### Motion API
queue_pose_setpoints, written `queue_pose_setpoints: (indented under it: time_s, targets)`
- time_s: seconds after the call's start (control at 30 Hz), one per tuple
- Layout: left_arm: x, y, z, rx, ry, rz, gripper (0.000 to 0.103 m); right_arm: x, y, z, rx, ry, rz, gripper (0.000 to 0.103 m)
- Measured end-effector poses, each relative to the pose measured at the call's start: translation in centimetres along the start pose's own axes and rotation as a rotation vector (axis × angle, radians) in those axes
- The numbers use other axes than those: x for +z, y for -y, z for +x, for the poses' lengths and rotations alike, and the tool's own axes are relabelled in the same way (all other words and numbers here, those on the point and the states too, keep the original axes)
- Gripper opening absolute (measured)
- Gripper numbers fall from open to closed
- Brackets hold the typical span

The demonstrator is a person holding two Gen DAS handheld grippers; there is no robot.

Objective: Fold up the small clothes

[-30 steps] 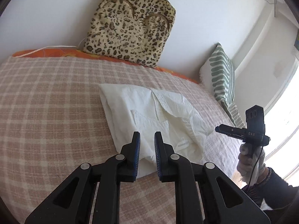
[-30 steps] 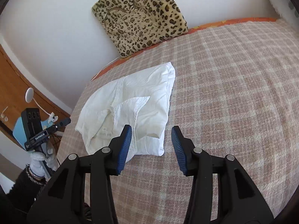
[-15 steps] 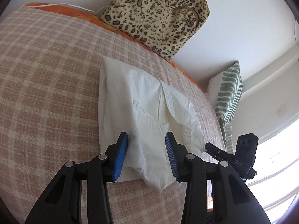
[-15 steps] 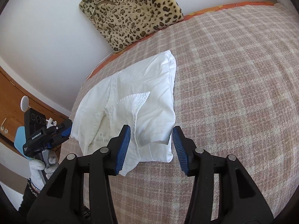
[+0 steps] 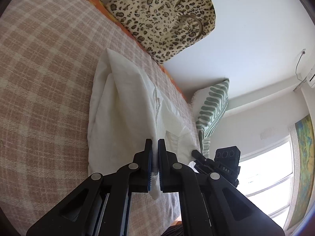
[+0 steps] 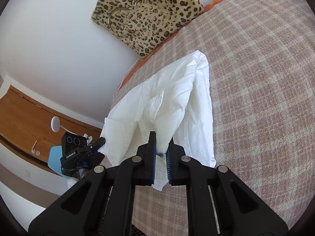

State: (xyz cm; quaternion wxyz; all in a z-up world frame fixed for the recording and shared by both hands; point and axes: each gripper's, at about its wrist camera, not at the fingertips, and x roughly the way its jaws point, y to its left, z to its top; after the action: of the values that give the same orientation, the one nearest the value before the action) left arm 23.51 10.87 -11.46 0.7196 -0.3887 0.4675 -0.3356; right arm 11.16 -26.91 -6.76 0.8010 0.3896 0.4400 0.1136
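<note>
Nearest to you, your left tool has its jaws pressed together on the near edge of the white shirt, with a thin fold of cloth running down between the blue pads and hanging out below them. Your right tool is closing, and its pads already pinch a bunched corner of the same shirt; a flap of fabric hangs below those jaws too. Each tool shows up in the other's camera: the right one sits at the shirt's window-side corner, and the left one grips the corner toward the wooden furniture.

The shirt lies on the bed, on a pink and cream checked cover, partly folded, with its near edge lifted into a ridge by your two tools and its far end resting flat on the cover.

Beyond the shirt, at the far edge of the bed, a leopard-print bag leans against the white wall. A green and white striped cushion stands at the bed's corner near the bright window. On the other side, a wooden panel runs along the wall.
</note>
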Motion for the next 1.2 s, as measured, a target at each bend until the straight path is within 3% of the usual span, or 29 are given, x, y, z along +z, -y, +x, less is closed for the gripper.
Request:
queue_pose_setpoints:
  time_s: [0.13, 0.27, 0.37, 0.4, 0.5, 0.63, 0.73, 0.77, 0.83, 1.1, 1.2]
  targets:
    - [-1.0, -2.1, 0.7, 0.176, -0.045, 0.012, 0.004, -0.7, 1.7, 1.3, -0.114, -0.061, 0.017, 0.009]
    - [-1.0, -1.2, 0.0, 0.208, -0.057, 0.065, 0.012, -1.2, 0.7, 1.4, -0.297, -0.075, -0.129, 0.011]
    - [0.1, -0.8, -0.9, 0.192, -0.054, 0.069, 0.018, -1.5, -2.6, 0.0, -0.407, -0.016, -0.293, 0.019]
    - [0.7, -0.7, -1.2, 0.196, -0.037, 0.069, 0.018, -1.6, -3.8, -0.5, -0.417, 0.015, -0.339, 0.027]
    - [2.8, -1.0, -2.0, 0.190, 0.016, 0.036, 0.018, -2.9, -7.5, -1.1, -0.388, 0.091, -0.466, 0.054]
    - [5.6, -1.5, -1.7, 0.193, 0.062, 0.012, 0.019, -4.8, -11.0, 1.8, -0.270, 0.052, -0.569, 0.054]
    - [7.6, -2.0, -0.5, 0.149, 0.066, -0.035, 0.019, -6.1, -13.8, 5.5, -0.236, 0.002, -0.685, 0.054]
    - [8.1, -2.3, 0.0, 0.140, 0.060, -0.045, 0.021, -6.4, -14.3, 6.7, -0.221, -0.017, -0.708, 0.053]
    - [8.9, -2.8, 0.8, 0.121, 0.058, -0.075, 0.037, -7.3, -15.4, 8.8, -0.184, -0.053, -0.754, 0.052]
    - [10.5, -3.6, 3.7, 0.139, 0.013, -0.078, 0.038, -10.6, -16.1, 14.1, -0.240, -0.160, -0.953, 0.052]
    - [10.6, -3.8, 4.3, 0.135, 0.008, -0.066, 0.035, -11.6, -15.2, 14.7, -0.316, -0.173, -1.029, 0.052]
